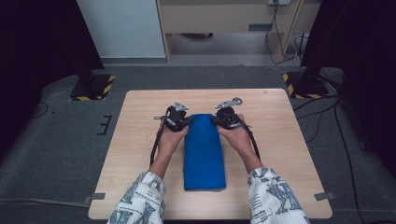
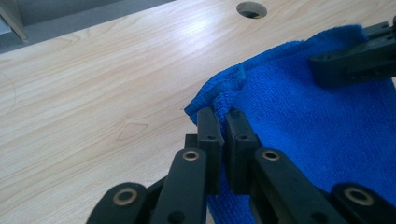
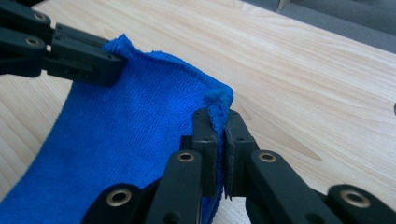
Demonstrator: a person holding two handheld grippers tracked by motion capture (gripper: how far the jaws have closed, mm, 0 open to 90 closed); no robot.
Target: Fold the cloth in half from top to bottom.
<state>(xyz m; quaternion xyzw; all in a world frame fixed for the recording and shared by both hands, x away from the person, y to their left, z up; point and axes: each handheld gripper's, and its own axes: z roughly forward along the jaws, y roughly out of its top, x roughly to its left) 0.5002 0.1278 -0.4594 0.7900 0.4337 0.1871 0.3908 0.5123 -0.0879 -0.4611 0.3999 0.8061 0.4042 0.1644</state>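
A blue cloth (image 1: 204, 154) lies folded into a long strip down the middle of the wooden table (image 1: 280, 121). My left gripper (image 1: 186, 122) is shut on its far left corner, and the pinched blue cloth (image 2: 303, 121) bunches between the jaws of the left gripper (image 2: 223, 114). My right gripper (image 1: 217, 120) is shut on the far right corner; there the blue cloth (image 3: 130, 126) curls up out of the closed right gripper (image 3: 217, 115). The two far corners are lifted slightly off the table. Each gripper view also shows the other hand's gripper on the opposite corner.
A round cable hole (image 2: 251, 9) sits in the table beyond the cloth. Black stands with yellow-striped bases (image 1: 92, 87) are on the grey floor at both far corners. Cables (image 1: 327, 116) run on the floor at the right. Bare wood surrounds the cloth.
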